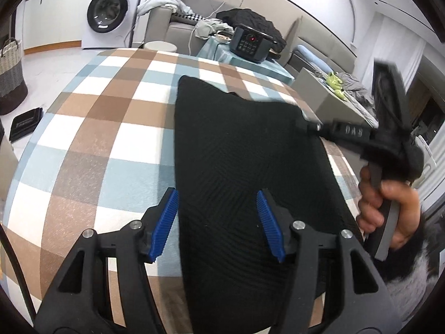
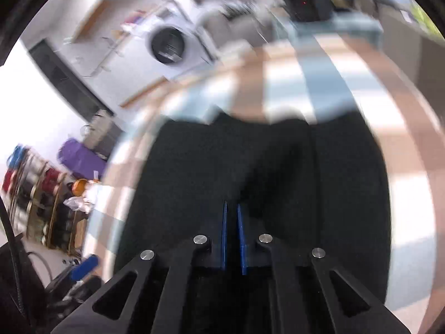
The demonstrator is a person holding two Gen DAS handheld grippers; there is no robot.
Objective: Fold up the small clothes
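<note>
A black garment [image 1: 244, 167] lies spread flat on the checked tablecloth [image 1: 111, 128]. My left gripper [image 1: 218, 222] hovers open over the garment's near left edge; its blue pads [image 1: 167, 220] stand apart with nothing pinched. My right gripper [image 1: 303, 124], held by a person's hand [image 1: 389, 208], reaches in from the right, its tip at the garment's far right corner. In the blurred right wrist view the right gripper [image 2: 232, 217] has its blue pads nearly together over the black garment [image 2: 347, 194]. The blur hides whether any cloth is between them.
A black appliance [image 1: 250, 43] with a red light sits on a small teal-covered table beyond the far edge. A washing machine [image 1: 111, 11] and a woven basket [image 1: 11, 75] stand at the left. A grey sofa [image 1: 333, 103] with clothes is at the right.
</note>
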